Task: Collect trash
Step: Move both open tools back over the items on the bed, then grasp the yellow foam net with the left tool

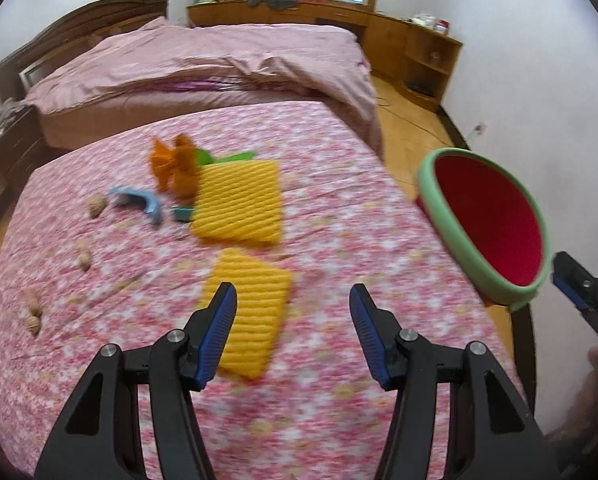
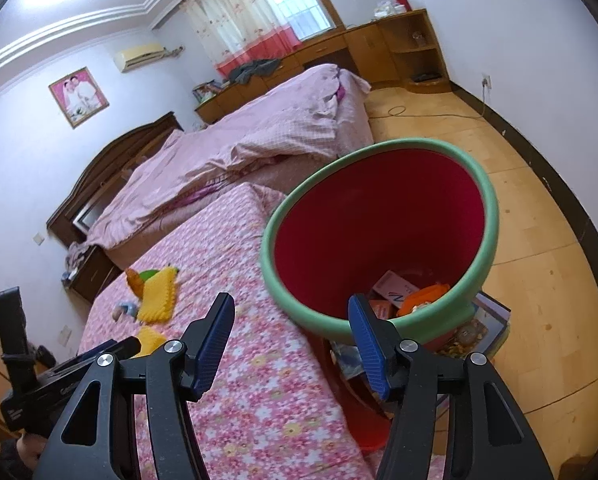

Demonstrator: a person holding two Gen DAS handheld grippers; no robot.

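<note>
Already the red bin beside the bed holds some trash, yet yellow foam sheets, orange scrap and nutshells remain on the bedspread, both left gripper and right gripper wide open and empty.

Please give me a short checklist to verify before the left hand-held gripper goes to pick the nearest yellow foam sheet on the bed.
1. Left hand-held gripper open and empty: ok.
2. Nearest yellow ribbed foam sheet lies flat on the pink floral bedspread, in front of the gripper and reaching under its left finger: ok.
3. Nothing lies on this sheet: ok.
4. Red bin with green rim open at the bed's edge, with room above the trash inside: ok.
5. Right hand-held gripper open, empty, near the bin rim: ok.
6. Whether the bin stands stable: cannot tell.
</note>
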